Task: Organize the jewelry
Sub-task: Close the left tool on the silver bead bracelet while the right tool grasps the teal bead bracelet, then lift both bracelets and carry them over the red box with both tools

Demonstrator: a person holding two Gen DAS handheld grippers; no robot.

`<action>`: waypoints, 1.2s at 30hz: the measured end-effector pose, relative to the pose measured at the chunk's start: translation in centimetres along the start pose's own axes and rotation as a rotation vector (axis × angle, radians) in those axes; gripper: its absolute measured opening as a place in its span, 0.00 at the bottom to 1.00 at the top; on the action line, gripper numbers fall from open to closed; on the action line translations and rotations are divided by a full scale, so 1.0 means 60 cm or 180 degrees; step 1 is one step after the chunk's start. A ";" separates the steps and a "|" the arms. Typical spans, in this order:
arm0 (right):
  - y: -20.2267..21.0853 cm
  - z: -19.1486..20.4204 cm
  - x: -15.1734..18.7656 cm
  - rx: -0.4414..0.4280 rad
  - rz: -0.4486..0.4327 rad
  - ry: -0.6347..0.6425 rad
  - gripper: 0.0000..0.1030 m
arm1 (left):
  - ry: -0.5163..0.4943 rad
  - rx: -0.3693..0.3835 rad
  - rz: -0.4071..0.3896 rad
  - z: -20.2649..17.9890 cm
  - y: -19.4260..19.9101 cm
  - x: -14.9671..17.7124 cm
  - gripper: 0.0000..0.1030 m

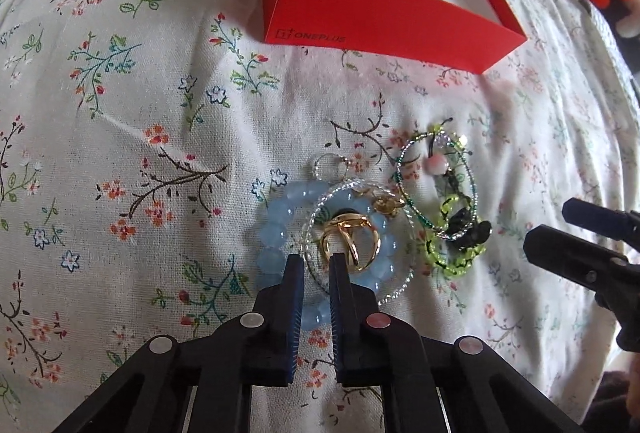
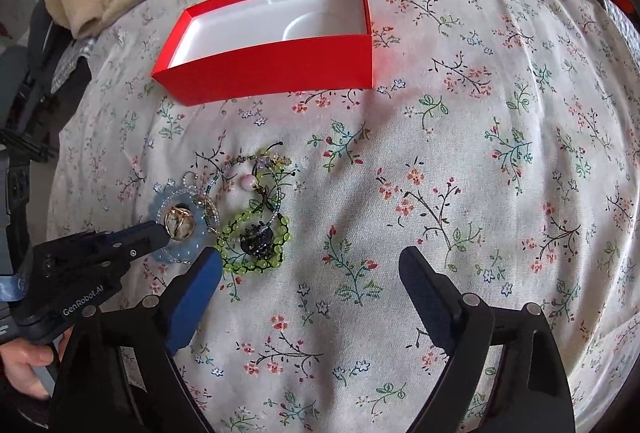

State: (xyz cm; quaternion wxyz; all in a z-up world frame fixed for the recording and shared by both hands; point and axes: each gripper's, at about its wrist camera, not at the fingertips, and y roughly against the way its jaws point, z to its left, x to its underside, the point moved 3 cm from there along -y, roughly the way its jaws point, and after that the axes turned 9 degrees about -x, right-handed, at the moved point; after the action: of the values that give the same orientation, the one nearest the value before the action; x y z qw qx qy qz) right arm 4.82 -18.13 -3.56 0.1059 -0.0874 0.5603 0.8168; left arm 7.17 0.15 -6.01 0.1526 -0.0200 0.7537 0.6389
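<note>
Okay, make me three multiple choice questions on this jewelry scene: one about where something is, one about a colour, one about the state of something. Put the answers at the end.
1. Where is the gold ring?
A. In the red box
B. Inside the loop of the blue bead bracelet
C. Beside the beige blanket

2. What colour is the box's inside?
A. White
B. Black
C. Green

3. How is the right gripper?
A. Shut on a bracelet
B. Open over bare cloth
C. Holding the box

Answers: 1 B, blue beads circle the ring. 2 A, the lining shows white. 3 B, its fingers stand wide apart with nothing between.

Black gripper [image 1: 316, 265], blue pads [image 2: 196, 293], silver screws
</note>
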 end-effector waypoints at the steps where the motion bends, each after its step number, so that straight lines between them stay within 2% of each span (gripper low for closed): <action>1: -0.001 -0.001 -0.001 0.0005 -0.0006 -0.0005 0.84 | -0.0003 -0.0013 0.0003 0.000 -0.002 -0.001 0.07; 7: -0.010 -0.005 -0.012 -0.0056 -0.0004 -0.0087 0.67 | 0.0060 -0.0119 -0.0013 -0.001 -0.018 -0.005 0.05; 9: -0.015 -0.003 -0.016 -0.0100 0.0007 -0.0118 0.63 | 0.0073 -0.0171 -0.0059 -0.010 -0.019 -0.009 0.00; 11: -0.023 0.000 -0.020 -0.0146 0.0035 -0.0152 0.54 | 0.0070 -0.0206 -0.0118 -0.010 -0.013 -0.011 0.00; 18: -0.043 0.002 -0.037 -0.0175 0.0030 -0.0267 0.35 | 0.0065 -0.0187 -0.0344 -0.003 0.031 -0.011 0.00; 20: -0.049 0.000 -0.044 -0.0189 0.0023 -0.0326 0.27 | 0.0059 -0.0179 -0.0387 -0.003 0.040 -0.012 0.00; 27: -0.075 0.001 -0.055 -0.0250 0.0056 -0.0399 0.14 | 0.0023 -0.0213 -0.0412 0.009 0.049 -0.009 0.00; 29: -0.079 0.007 -0.055 -0.0240 0.0079 -0.0340 0.05 | 0.0019 -0.0224 -0.0411 0.010 0.050 -0.008 0.00; 36: -0.059 0.018 -0.052 -0.0169 0.0001 -0.0215 0.03 | 0.0010 -0.0233 -0.0462 0.016 0.060 -0.006 0.00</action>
State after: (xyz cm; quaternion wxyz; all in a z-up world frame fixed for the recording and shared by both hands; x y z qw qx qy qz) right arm 8.74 -16.13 -5.55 0.1222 -0.0625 0.5345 0.8340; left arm 6.89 1.67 -2.58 0.1965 -0.0811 0.7267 0.6532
